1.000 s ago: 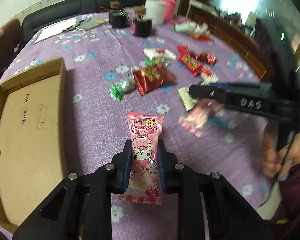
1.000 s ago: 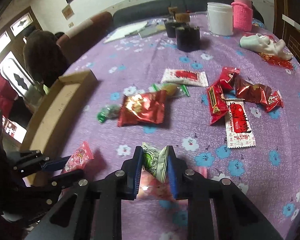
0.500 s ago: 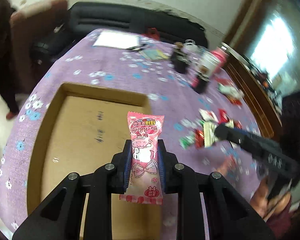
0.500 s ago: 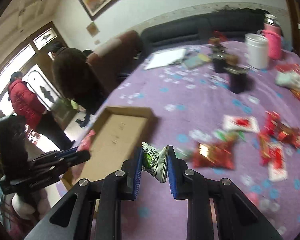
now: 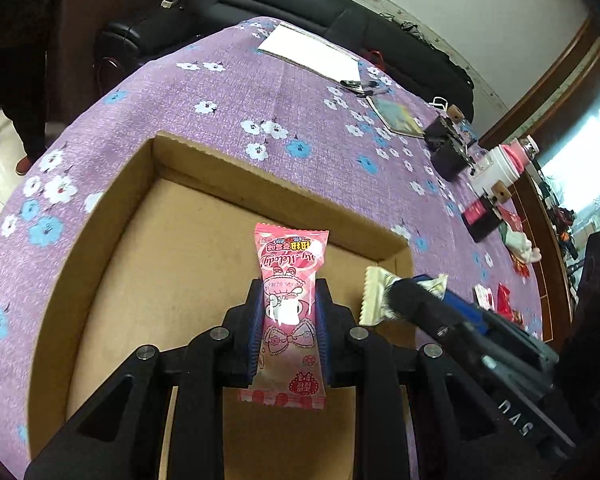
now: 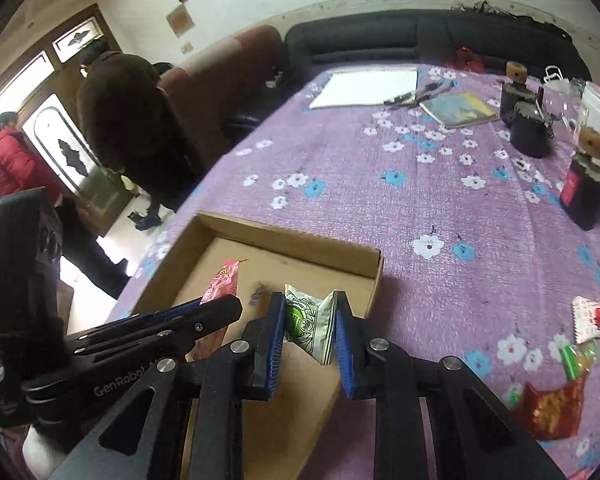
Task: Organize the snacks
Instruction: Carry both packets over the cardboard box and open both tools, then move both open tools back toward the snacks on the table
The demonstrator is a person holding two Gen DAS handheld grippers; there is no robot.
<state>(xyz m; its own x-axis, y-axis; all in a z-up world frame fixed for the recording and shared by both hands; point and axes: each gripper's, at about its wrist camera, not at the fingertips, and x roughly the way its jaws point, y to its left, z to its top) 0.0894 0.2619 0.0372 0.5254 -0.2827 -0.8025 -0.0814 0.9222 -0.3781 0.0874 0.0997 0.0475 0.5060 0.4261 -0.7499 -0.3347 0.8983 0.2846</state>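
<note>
Cardboard tray (image 6: 284,236): on the table (image 6: 480,216), at its near left edge. Above tray: left gripper (image 5: 288,312) holding a snack packet (image 5: 290,292); right gripper (image 6: 308,320) beside it, holding a foil packet (image 6: 312,320). Loose snacks (image 6: 556,404): right of tray. Paper pad (image 6: 368,88), jars (image 6: 528,132): far side.

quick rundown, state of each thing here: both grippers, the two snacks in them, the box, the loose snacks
left gripper: shut on pink snack
pink snack: held upright over the box
right gripper: shut on green snack
green snack: pinched, crumpled, over the box
cardboard box: open; nothing seen lying in it
loose snacks: lying on the tablecloth
</note>
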